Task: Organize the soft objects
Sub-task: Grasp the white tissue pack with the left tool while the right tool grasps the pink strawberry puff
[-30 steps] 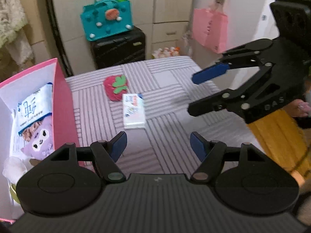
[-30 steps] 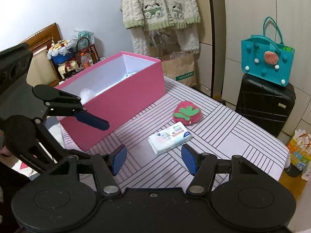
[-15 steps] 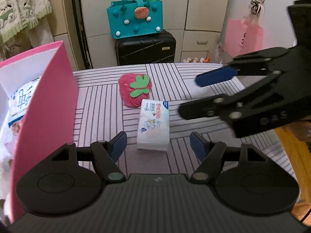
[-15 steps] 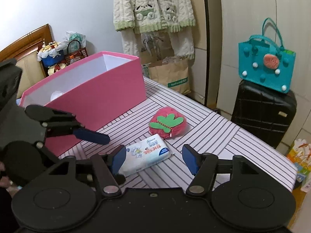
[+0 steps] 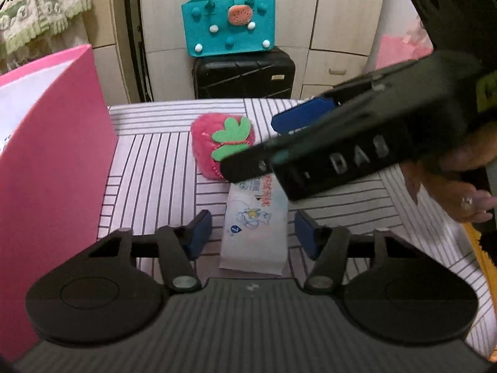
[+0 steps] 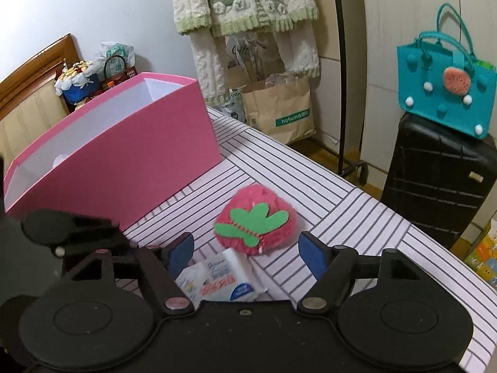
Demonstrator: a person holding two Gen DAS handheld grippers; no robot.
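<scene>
Left tool (image 5: 253,233) wide open, empty, straddling tissue pack (image 5: 253,233) mid-bench (image 5: 149,161). Right tool (image 6: 245,250) also open, empty, facing strawberry plush (image 6: 256,219) toward the far edge. Pack likely light, squashy, slick film: pinch across long sides, mid-length.

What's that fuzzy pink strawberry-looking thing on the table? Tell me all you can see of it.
The strawberry toy is a rounded, fuzzy pink plush with a flat green felt leaf stitched on its upper face. It lies on the striped tablecloth, to the right of the pink box and apart from it. The tissue pack sits just in front, touching or nearly so. The open right gripper is closest; no finger touches the toy.
</scene>
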